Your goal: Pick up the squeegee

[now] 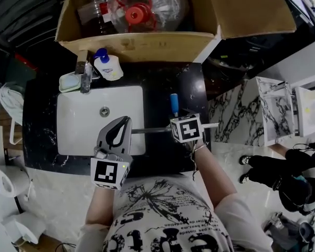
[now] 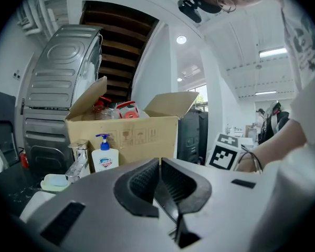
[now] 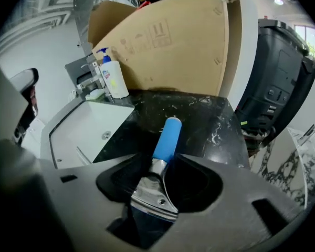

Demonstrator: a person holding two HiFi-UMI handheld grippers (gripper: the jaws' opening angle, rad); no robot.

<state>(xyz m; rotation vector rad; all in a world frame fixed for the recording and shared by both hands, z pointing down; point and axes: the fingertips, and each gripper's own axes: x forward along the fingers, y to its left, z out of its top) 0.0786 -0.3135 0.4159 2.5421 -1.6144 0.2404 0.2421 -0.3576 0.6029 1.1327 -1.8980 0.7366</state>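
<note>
The squeegee (image 1: 174,104) lies on the black counter (image 1: 157,83) just right of the white sink (image 1: 76,122), its blue handle pointing toward the cardboard box. Its thin metal blade (image 1: 148,130) reaches left over the sink's rim. My right gripper (image 1: 186,127) hangs directly over the squeegee's head. In the right gripper view the jaws stand wide open on either side of the chrome neck (image 3: 153,190), and the blue handle (image 3: 167,137) runs out ahead of them; the pads do not press on it. My left gripper (image 1: 123,123) hovers over the sink's front edge, shut with nothing in it (image 2: 158,181).
An open cardboard box (image 1: 147,45) with bottles stands behind the sink. A soap pump bottle (image 1: 108,66), faucet (image 1: 85,75) and soap dish (image 1: 68,82) sit at the sink's back edge. The counter ends right of the squeegee; a black bin (image 3: 281,83) and a standing person (image 1: 283,172) are there.
</note>
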